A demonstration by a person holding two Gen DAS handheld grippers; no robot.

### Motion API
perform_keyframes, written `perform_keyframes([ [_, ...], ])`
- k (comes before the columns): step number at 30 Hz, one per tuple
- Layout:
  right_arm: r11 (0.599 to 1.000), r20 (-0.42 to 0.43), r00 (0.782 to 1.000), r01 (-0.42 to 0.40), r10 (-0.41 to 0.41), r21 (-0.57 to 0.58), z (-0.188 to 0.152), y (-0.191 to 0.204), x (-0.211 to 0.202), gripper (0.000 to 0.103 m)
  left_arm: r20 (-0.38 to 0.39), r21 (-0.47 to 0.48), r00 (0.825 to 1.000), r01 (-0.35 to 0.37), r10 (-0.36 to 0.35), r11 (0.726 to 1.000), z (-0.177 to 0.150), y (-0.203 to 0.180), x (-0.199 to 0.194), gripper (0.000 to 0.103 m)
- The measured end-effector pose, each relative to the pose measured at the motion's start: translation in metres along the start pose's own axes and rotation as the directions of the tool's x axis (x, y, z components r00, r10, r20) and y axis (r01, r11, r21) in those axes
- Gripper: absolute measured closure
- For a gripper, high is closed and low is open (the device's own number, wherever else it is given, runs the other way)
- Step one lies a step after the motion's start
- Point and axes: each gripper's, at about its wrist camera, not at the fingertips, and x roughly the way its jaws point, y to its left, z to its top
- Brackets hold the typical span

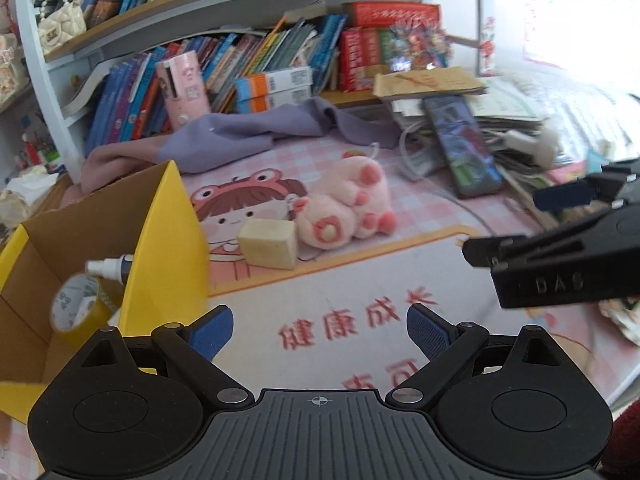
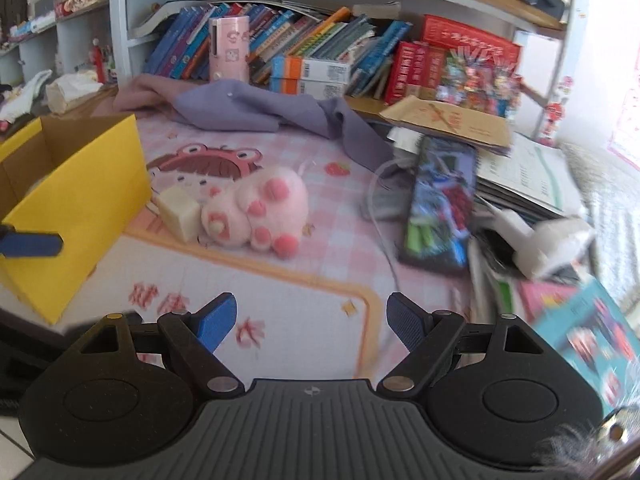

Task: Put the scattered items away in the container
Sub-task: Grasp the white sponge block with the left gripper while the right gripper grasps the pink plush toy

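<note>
Hiding most of its contents, yellow box (image 1: pixel 160 248) sits beside 2 spread, empty grippers (image 1: pixel 320 326) (image 2: pixel 311 320).

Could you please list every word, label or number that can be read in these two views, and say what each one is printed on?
"DAS": raised letters on the black body of the right gripper, seen from the left wrist view.
"健康成长": red characters on the pink desk mat; the last one is partly hidden.
Book spines, red boxes and the tape roll in the yellow box: print too small or blurred to read.
</note>
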Motion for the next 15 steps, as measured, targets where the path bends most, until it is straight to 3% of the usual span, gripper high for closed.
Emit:
perform_keyframes([
  [7,0.992,-0.023,0.992,-0.126,0.126,0.007,0.047,-0.002,0.056,0.018,-0.014,0.018,0.997,-0.079,0.080,0.997,0.022,-0.005,0.031,0.008],
  [15,0.971,-0.119,0.970,-0.195,0.212,0.140,0.085,-0.003,0.129,0.015,-0.049,0.024,0.990,-0.131,0.132,0.991,0.042,-0.008,0.066,0.008],
])
